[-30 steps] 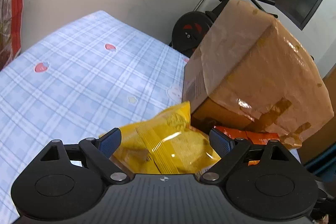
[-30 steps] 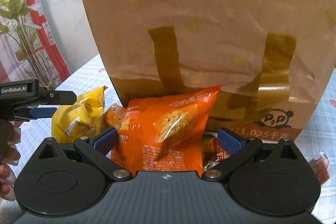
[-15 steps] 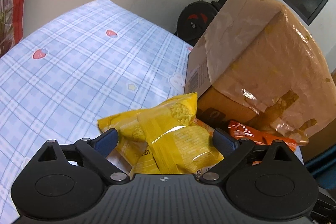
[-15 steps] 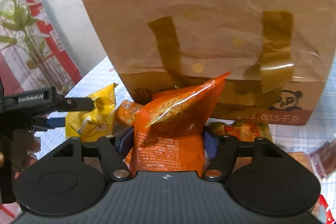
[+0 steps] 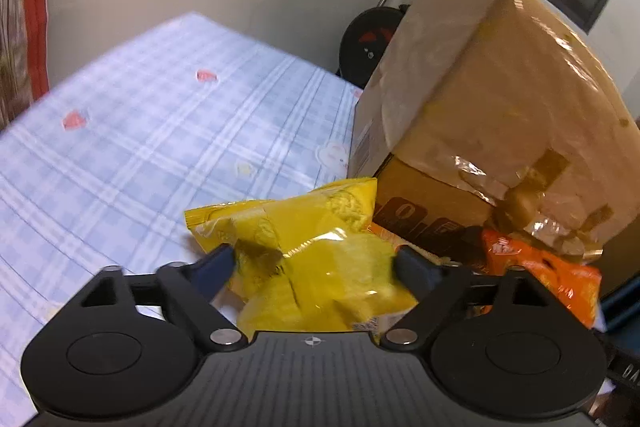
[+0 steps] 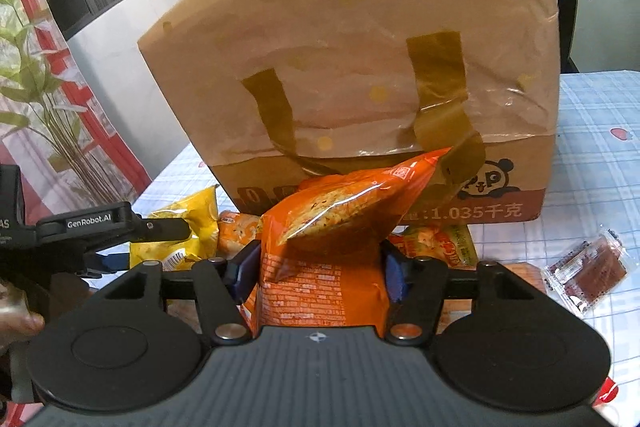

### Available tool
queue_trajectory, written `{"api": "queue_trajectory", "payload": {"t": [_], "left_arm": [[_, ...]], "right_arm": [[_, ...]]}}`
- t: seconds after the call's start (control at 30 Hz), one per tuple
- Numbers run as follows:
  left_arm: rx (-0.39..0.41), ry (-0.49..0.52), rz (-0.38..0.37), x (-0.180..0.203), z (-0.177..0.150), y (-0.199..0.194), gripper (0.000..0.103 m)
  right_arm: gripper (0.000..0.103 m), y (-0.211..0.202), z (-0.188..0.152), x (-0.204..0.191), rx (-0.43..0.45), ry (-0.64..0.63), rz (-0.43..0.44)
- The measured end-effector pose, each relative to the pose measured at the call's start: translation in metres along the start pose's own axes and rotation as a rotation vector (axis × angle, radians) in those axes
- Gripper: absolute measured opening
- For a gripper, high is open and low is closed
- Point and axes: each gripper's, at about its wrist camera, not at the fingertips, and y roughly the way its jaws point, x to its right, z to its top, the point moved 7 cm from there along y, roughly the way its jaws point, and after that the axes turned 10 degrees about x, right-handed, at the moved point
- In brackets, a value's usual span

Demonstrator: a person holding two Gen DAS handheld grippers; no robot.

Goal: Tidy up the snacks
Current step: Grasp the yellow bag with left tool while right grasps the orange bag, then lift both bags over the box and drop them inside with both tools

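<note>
- Right gripper (image 6: 316, 269): jaws have just closed on the orange snack bag (image 6: 328, 247), pads pressing both its sides; bag stands upright, top corner tilted toward the cardboard box (image 6: 360, 67).
- Left gripper (image 5: 316, 263): jaws have just been closing around the yellow snack bag (image 5: 312, 251); pads meet its crumpled sides, grip appears made.
- Yellow bag lies on the blue checked tablecloth (image 5: 140, 147) of the worktop, just beside the box.
- Small clear packet with red contents (image 6: 586, 267) lies apart on the cloth.
</note>
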Motion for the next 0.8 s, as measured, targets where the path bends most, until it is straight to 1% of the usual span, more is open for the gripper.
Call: {"api": "queue_trajectory", "payload": {"t": [0.03,0.07,0.17,0.27,0.47,0.7,0.8], "left_arm": [[0.01,0.019,-0.002,0.001,0.001,-0.004,0.076],[0.022,0.033,0.002,0.004,0.003,-0.007,0.073],[0.02,0.061,0.009,0.005,0.004,-0.012,0.07],[0.024,0.059,0.01,0.006,0.001,-0.018,0.068],[0.057,0.102,-0.01,0.018,-0.001,-0.038,0.068],[0.127,0.133,-0.052,0.039,0.011,-0.064,0.068],[0.165,0.148,-0.078,0.05,0.02,-0.077,0.068]], "right_arm": [[0.062,-0.003,0.0,0.002,0.007,0.007,0.003],[0.062,-0.005,0.001,0.003,0.014,0.013,0.006],[0.061,-0.009,0.002,0.004,0.032,0.02,0.013],[0.061,-0.014,0.005,0.006,0.048,0.029,0.014],[0.061,-0.026,0.008,0.007,0.078,0.018,0.017],[0.061,-0.045,0.012,0.008,0.112,0.013,0.023],[0.06,-0.055,0.019,0.006,0.137,-0.011,0.025]]}}
